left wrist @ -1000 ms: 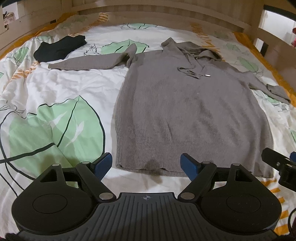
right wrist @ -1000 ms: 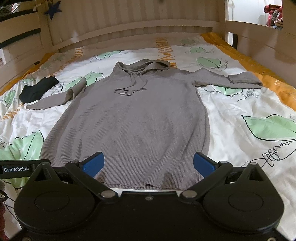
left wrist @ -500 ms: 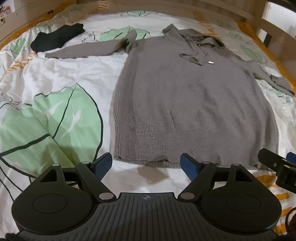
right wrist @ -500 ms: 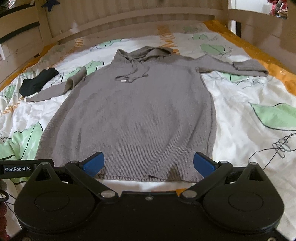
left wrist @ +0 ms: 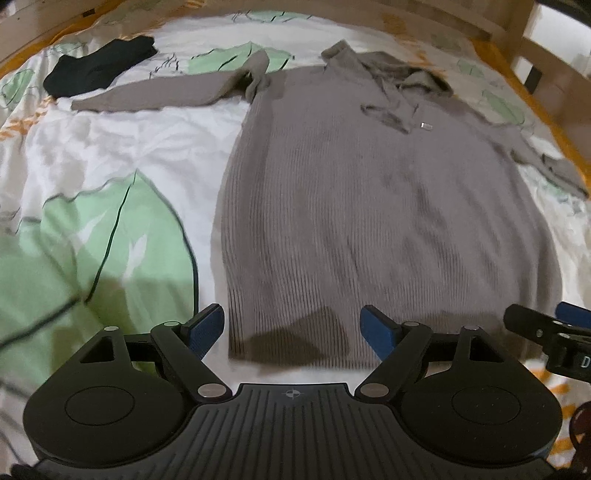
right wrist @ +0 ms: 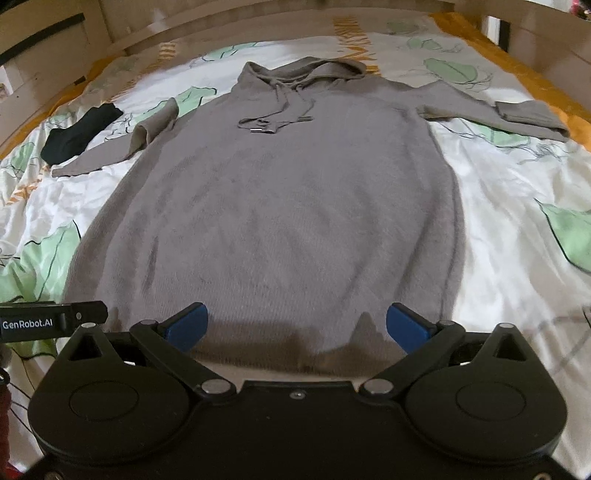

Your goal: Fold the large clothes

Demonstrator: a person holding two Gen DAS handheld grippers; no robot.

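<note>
A long grey knit hoodie lies flat and face up on the bed, hood at the far end, both sleeves spread sideways. It also shows in the right wrist view. My left gripper is open and empty, just above the hem near its left corner. My right gripper is open and empty, over the hem toward its right side. The right gripper's tip shows at the right edge of the left wrist view.
A black folded garment lies at the far left of the bed, also in the right wrist view. The sheet is white with green leaf prints. Wooden bed rails enclose the far end and sides.
Both grippers have moved forward and lower toward the hoodie's hem, which now reaches between their fingers. Both stay open. The hoodie has not moved.
</note>
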